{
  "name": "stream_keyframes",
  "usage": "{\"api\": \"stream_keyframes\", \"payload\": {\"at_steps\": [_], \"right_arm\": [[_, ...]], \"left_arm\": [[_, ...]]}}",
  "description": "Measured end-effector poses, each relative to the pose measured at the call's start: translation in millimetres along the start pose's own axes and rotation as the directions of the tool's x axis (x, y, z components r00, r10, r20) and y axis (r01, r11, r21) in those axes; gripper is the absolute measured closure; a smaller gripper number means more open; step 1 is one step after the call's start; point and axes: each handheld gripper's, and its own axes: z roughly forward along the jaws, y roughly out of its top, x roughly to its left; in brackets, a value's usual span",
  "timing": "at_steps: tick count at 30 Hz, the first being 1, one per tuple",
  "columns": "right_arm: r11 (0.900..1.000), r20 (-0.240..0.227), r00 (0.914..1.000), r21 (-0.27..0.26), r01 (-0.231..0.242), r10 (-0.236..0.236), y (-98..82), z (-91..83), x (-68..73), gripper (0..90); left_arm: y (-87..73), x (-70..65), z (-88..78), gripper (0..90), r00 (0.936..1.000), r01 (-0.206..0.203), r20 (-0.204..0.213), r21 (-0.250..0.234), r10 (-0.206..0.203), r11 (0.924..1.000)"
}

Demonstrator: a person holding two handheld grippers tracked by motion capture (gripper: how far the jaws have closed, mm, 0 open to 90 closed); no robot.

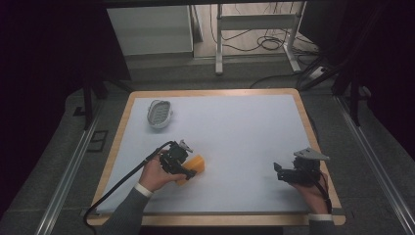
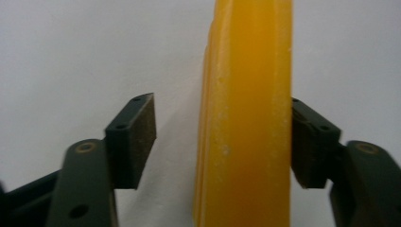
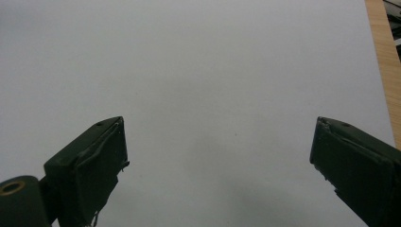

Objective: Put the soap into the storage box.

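The left gripper (image 2: 222, 142) straddles the orange block (image 2: 246, 113), which stands on edge on the white sheet (image 2: 71, 56). Its jaws are partly open: the pad on the view's right sits against the block's side or very close to it, while the other pad stands clear with a gap of sheet between. So nothing is clamped yet. In the high view the block (image 1: 195, 166) lies just ahead of the left hand (image 1: 155, 176), at the near-left part of the table (image 1: 210, 92).

The risk, as I judge it, is a one-sided push. If the jaws close while off-centre, the touching pad may shove or tip the narrow block before the far pad arrives, and it could topple flat or slide out. The surface looks smooth and waxy, so a light squeeze might let it slip on lifting.

The right gripper (image 3: 217, 165) hovers wide open over bare sheet, holding nothing, well apart to the right (image 1: 286, 172).

Farther off, beyond the left gripper, a grey ribbed dish (image 1: 159, 113) rests near the far-left corner, clear of both.
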Motion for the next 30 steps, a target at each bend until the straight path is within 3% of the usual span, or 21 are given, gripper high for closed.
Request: {"api": "stream_keyframes", "payload": {"at_steps": [4, 10, 20, 30], "right_arm": [[1.000, 0.007, 1.0000, 0.002, 0.000, 0.000, -0.2, 0.0, 0.0, 4.9], [1.000, 0.013, 0.9999, 0.005, -0.001, 0.001, -0.3, -0.6, -0.9, 4.9], [1.000, 0.023, 0.9997, 0.005, -0.012, 0.012, -0.9, -0.9, -3.0, 4.9], [1.000, 0.036, 0.9991, 0.002, -0.023, 0.023, -1.2, -1.9, -5.0, 4.9]], "left_arm": [[-1.5, -3.1, 5.8, 43.9, 1.0000, 0.001, -0.008, 0.025, -0.001, 0.9997], [-2.6, -5.6, 5.8, 58.9, 0.9998, 0.007, 0.021, 0.009, -0.007, 0.9999], [-2.8, -3.4, 0.5, 61.1, 0.9999, 0.004, 0.012, 0.004, -0.004, 1.0000], [-0.6, 7.7, -27.6, 61.1, 0.9991, 0.030, 0.031, -0.074, -0.028, 0.9968]]}}
